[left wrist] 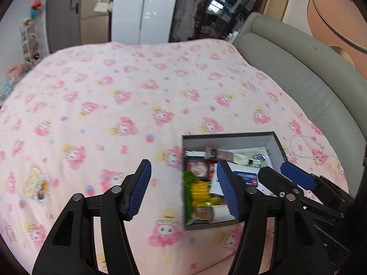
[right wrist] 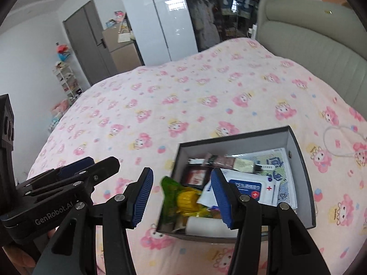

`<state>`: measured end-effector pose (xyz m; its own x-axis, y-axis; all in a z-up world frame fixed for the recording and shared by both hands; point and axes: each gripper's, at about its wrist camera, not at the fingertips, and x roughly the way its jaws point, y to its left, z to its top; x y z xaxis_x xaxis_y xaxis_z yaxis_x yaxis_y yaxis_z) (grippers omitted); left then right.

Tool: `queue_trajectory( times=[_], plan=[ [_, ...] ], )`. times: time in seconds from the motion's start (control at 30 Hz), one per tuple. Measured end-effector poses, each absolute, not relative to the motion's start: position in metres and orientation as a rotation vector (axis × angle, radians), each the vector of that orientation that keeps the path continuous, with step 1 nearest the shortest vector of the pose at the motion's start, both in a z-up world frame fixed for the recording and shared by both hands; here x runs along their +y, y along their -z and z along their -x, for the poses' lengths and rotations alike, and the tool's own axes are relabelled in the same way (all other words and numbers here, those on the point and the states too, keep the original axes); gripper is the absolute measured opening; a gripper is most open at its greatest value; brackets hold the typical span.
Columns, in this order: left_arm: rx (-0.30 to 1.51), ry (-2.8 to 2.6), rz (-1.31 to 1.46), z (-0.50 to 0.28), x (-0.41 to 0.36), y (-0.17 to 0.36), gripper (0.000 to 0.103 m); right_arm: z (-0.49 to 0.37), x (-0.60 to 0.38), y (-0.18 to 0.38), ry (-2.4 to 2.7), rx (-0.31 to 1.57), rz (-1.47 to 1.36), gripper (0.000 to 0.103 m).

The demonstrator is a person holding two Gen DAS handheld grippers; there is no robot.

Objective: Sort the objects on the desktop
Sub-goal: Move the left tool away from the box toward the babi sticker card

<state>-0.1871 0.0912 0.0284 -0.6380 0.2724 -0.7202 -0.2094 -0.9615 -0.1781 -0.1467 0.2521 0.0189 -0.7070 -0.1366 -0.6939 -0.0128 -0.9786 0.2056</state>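
An open grey box (left wrist: pixel 229 141) (right wrist: pixel 229 144) lies on the pink patterned bedspread (left wrist: pixel 114 91) (right wrist: pixel 183 91). It holds several things: a green and yellow snack packet (left wrist: pixel 197 188) (right wrist: pixel 181 194), a white wipes pack with a blue label (left wrist: pixel 246 176) (right wrist: pixel 252 188), a tube (left wrist: pixel 240 159) and a white roll (right wrist: pixel 204 225). My left gripper (left wrist: pixel 184 190) (right wrist: pixel 80 167) hovers open over the box's left edge, holding nothing. My right gripper (right wrist: pixel 182 197) (left wrist: pixel 278 171) is open above the box's near left corner, also holding nothing. A small clear packet (left wrist: pixel 37 183) lies on the bedspread, far left.
A white cable (left wrist: pixel 307 146) (right wrist: pixel 339 142) lies on the bedspread right of the box. A grey padded headboard (left wrist: pixel 298 75) (right wrist: pixel 309 45) borders the bed on the right. A door, white wardrobe and shelves stand beyond the bed. A hand (right wrist: pixel 20 256) holds the left gripper.
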Motion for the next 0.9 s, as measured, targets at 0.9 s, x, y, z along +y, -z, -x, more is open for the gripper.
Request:
queue_trajectory(
  times=[0.9],
  plan=[
    [-0.087, -2.828, 1.09, 0.024, -0.011, -0.041, 0.069, 0.034, 0.142, -0.043, 2.691, -0.138, -1.024, 0.055]
  ],
)
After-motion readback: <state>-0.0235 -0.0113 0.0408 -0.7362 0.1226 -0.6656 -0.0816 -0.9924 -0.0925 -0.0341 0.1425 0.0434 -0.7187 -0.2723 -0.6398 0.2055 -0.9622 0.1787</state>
